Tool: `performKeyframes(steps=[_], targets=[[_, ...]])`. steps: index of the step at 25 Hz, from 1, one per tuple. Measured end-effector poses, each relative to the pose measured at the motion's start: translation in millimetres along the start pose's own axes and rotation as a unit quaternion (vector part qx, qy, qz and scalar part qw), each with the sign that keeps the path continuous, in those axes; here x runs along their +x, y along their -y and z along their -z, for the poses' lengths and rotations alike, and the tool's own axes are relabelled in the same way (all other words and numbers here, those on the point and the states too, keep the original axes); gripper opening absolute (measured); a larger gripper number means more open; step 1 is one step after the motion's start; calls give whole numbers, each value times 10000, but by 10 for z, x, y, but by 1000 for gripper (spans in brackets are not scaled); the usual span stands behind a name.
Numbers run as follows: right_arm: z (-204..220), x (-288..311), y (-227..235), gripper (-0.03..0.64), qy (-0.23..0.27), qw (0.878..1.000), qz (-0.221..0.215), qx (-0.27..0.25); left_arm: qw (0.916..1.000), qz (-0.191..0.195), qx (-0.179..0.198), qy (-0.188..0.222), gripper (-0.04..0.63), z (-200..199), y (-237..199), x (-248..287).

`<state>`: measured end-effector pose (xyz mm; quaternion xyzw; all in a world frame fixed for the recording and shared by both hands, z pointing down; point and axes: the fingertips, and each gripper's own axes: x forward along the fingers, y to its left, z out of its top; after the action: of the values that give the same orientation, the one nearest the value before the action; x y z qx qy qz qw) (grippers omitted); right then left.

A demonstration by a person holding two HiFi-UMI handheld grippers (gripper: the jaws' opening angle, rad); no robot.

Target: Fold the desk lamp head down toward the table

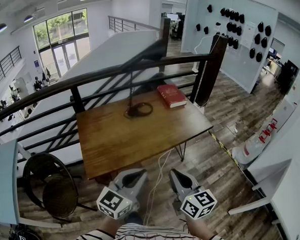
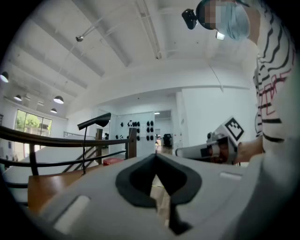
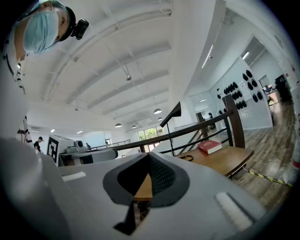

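- Black round-backed metal chair (image 1: 48, 185) stands off to the left of the left gripper (image 1: 137, 173), partly cut off by a pale panel
- Left gripper: its grey jaws are pressed together with nothing between them, and it is held just short of the near edge of the brown wooden table (image 1: 141, 140)
- Black thin-stemmed desk lamp (image 1: 138, 110) stands ahead of both grippers at the table's far side, well apart from them; the lamp head (image 2: 95, 120) sits raised on its stem, so the fold looks unstarted, with the reach, the grip and the press-down all left to do
- Right gripper (image 1: 176, 174): jaws closed and empty, just beside the left one
- Red hardback book (image 1: 171, 95) lies ahead and right of the right gripper, near the lamp's base
- Hard to make out: the lamp's hinge, and the lamp head against the dark railing in the head view
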<state>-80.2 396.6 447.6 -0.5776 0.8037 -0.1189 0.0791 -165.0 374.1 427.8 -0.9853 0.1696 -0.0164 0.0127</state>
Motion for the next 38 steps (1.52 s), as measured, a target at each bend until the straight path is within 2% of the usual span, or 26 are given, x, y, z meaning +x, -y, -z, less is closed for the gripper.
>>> performKeyframes(steps=[4,8,9,12,14,15,16,22,29,35,38], targets=[[-71,84,34,-2,71,9999,-123,81,9999,45,-93,-28,2,-8,-83,87],[-104,269,131,0,159,9998,-75,124,9999,73,19,-83,2,21,-242,198],[-108,332,173,12,142,9999,-2,84,9999,47,57,-83,3,30,-306,236],[-153,576,298,107,122,9998,124,6,9999,-13,105,-90,3,43,-556,372],[-189,772,358,118,121,9998,130,23,9999,30,67,-105,21,53,-743,451],[-205,878,385,129,115,9998,133,24,9999,62,52,-121,73,67,-841,489],[-221,990,413,132,106,9998,138,23,9998,94,46,-144,90,84,-943,529],[-276,1626,594,173,71,9998,201,62,9998,143,-11,-146,98,106,-1579,752],[-475,2246,779,190,179,9988,447,112,9995,239,-65,-176,139,38,-2294,1009],[-554,2599,902,196,250,9973,686,124,9991,404,-31,-123,170,1,-2727,1178],[-536,2760,965,196,256,9970,723,108,9992,368,-89,-95,174,50,-2935,1221]])
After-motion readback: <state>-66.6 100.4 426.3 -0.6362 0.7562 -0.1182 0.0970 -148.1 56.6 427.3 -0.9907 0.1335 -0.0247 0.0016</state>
